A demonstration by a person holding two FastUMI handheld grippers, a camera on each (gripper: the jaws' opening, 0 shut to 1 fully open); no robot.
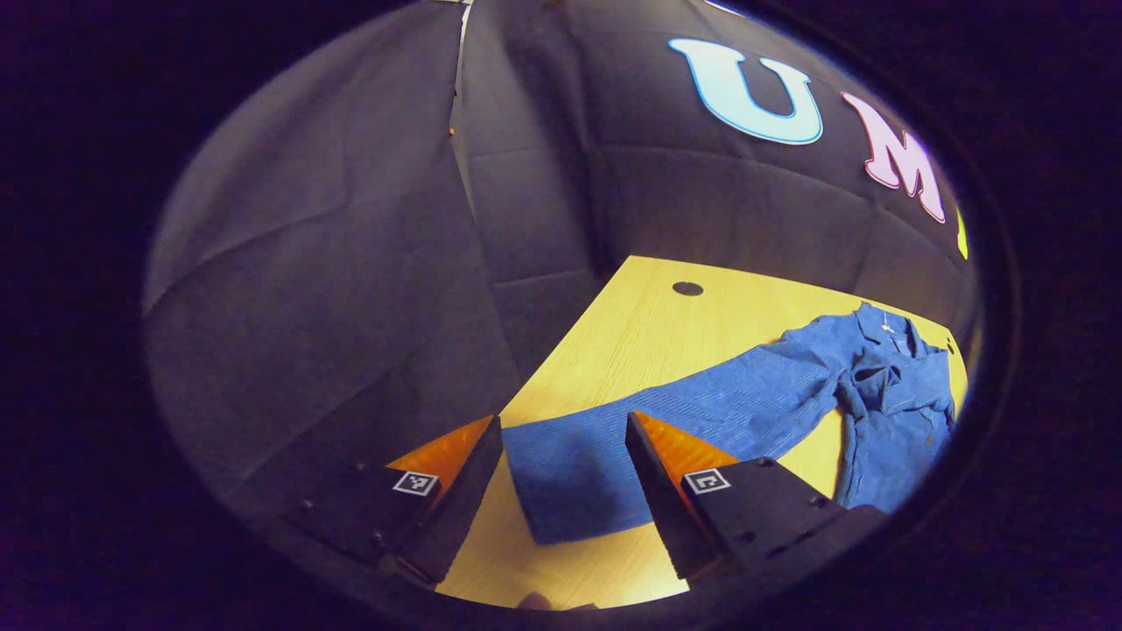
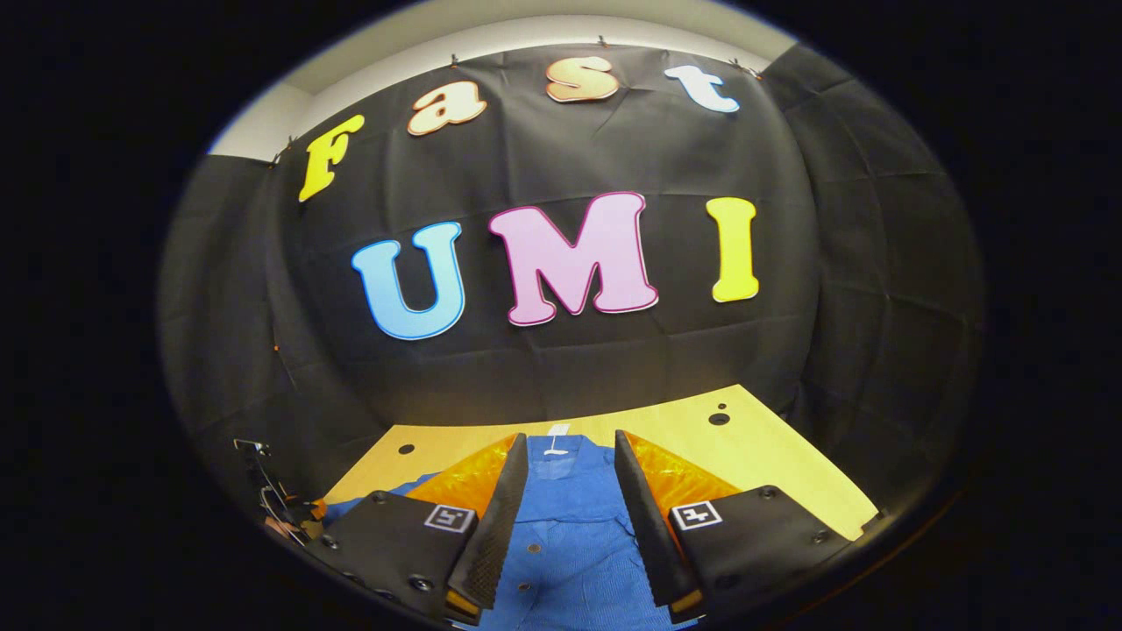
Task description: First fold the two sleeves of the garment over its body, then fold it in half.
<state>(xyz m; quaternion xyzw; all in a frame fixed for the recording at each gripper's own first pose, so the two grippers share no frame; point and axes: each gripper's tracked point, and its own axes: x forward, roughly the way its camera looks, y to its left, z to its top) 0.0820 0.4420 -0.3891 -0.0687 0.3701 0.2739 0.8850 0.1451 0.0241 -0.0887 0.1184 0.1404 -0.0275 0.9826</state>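
Left gripper [image 1: 561, 478] hovers with jaws wide apart, empty, over the cuff of the sleeve [image 1: 692, 407]; that sleeve lies outstretched, unfolded; right gripper [image 2: 570, 517], likewise agape, hangs above the garment [image 2: 570, 535] on the desk [image 2: 780, 460]; judging so, nothing is folded yet.

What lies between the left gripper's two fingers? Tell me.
In the left gripper view, the cuff end of the blue garment's sleeve lies flat on the wooden table in the gap of the open left gripper.

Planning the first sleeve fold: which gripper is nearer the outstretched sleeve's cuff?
Left. The left gripper hangs open right over the sleeve's cuff; the right gripper is open above the garment's body.
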